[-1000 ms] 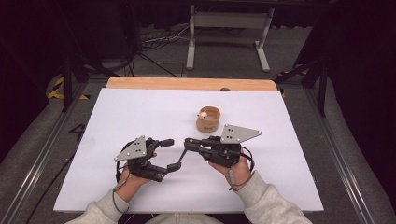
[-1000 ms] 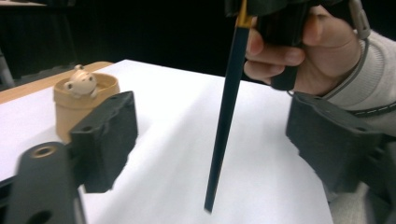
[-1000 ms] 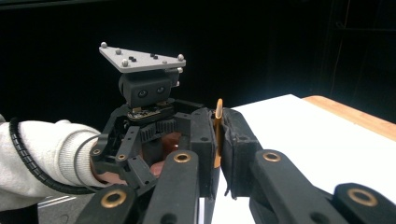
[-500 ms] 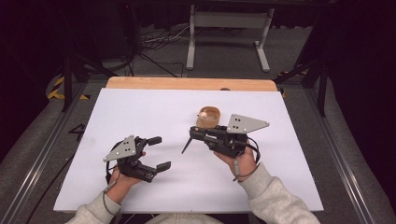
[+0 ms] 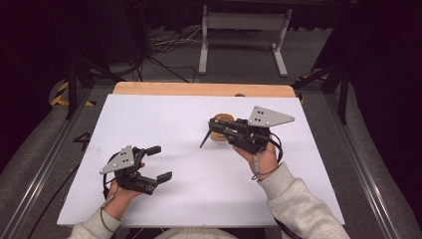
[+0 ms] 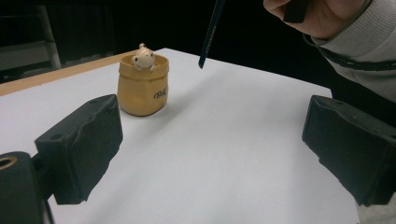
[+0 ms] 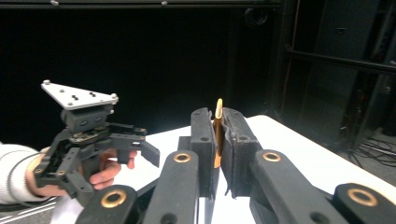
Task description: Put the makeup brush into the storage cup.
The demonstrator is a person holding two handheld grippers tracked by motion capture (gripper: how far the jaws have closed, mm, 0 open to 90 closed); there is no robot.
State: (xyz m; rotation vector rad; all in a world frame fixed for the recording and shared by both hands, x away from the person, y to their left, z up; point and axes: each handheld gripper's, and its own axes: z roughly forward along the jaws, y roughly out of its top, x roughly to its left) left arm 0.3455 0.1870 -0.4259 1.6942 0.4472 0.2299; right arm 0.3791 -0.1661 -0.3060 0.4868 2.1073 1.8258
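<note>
Right gripper (image 5: 208,135) is up off the white table sheet (image 5: 189,199), jaws clamped tight on a slim dark pencil with an orange-yellow end (image 5: 206,137). The pencil hangs tilted, its point aimed down at the sheet just beside the small tan sack-shaped pot with a little cream animal figure at its rim (image 6: 142,84). That pot stands upright toward the far wooden edge of the table (image 5: 199,89). In the right gripper view the orange end (image 7: 218,130) pokes up between the pressed pads. Left gripper (image 5: 158,162) sits low, nearer the person and well apart from the pot, jaws spread wide with nothing between them.
</note>
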